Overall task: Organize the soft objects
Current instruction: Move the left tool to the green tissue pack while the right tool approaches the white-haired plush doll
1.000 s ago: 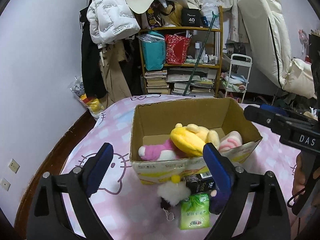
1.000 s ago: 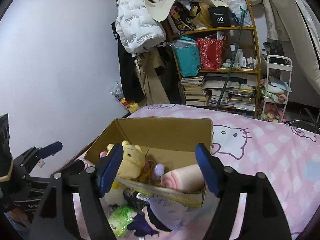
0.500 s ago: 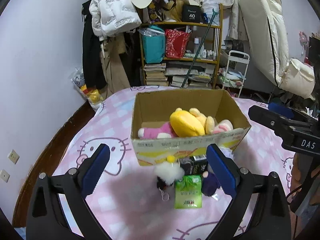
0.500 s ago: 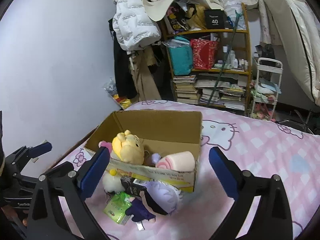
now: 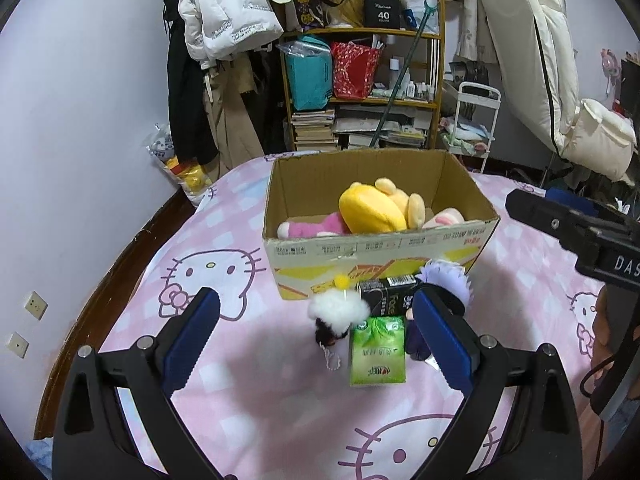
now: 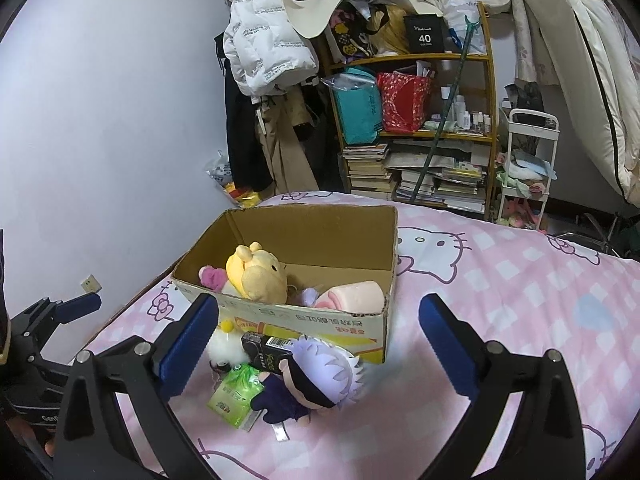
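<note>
Across the bed, a pink checked Hello Kitty sheet (image 5: 224,280) is lying smooth under everything, and a lilac wall is curving round the left side of the room. At the far end, a wooden shelf unit (image 6: 416,120) is sagging with stacked books, a teal bag and a red bag, and a white puffer jacket (image 5: 224,16) is hanging beside it over dark coats.

Mid-bed, an open cardboard box (image 5: 376,264) is sitting with its flaps off, corrugated and printed yellow on the near face. Inside it, a yellow plush bear (image 6: 256,276), a pink plush (image 5: 312,226) and a rolled pink towel-like plush (image 6: 352,296) are resting. Just in front of the near wall, a white fluffy keychain toy (image 5: 340,308), a black carton (image 6: 266,350), a glossy green tissue pack (image 5: 378,350) and a lilac-haired plush doll (image 6: 316,380) are lying close together, some touching.

Both left tongs (image 5: 316,342) and right tongs (image 6: 318,340) are hovering above the sheet, spread wide and holding nothing.
</note>
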A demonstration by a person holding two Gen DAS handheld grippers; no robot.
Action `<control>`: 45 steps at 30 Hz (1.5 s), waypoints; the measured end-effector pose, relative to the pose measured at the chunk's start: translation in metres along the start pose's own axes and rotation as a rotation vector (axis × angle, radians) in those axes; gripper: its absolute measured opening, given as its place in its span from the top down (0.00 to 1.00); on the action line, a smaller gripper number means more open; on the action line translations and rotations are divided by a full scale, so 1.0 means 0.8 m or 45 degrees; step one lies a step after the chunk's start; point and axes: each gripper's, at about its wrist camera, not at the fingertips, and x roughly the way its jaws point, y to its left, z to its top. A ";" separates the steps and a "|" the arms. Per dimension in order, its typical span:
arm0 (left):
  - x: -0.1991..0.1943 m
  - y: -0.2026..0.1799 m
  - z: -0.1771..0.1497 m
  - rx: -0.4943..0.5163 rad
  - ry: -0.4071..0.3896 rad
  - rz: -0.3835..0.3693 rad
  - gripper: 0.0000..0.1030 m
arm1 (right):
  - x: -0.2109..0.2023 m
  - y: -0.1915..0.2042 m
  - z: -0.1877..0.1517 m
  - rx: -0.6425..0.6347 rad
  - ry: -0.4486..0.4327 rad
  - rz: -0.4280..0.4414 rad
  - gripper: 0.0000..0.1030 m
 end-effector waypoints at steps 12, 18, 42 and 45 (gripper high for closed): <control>0.030 -0.009 -0.011 0.042 0.061 0.039 0.07 | 0.028 -0.015 -0.015 0.009 0.042 -0.065 0.00; 0.048 -0.012 -0.016 0.043 0.117 0.015 0.07 | 0.054 -0.021 -0.029 0.002 0.113 -0.084 0.00; 0.117 -0.026 -0.033 0.036 0.366 -0.039 0.07 | 0.116 -0.030 -0.056 0.014 0.289 -0.059 0.00; 0.126 -0.029 -0.038 0.036 0.419 -0.077 0.07 | 0.123 -0.029 -0.062 0.026 0.318 -0.050 0.00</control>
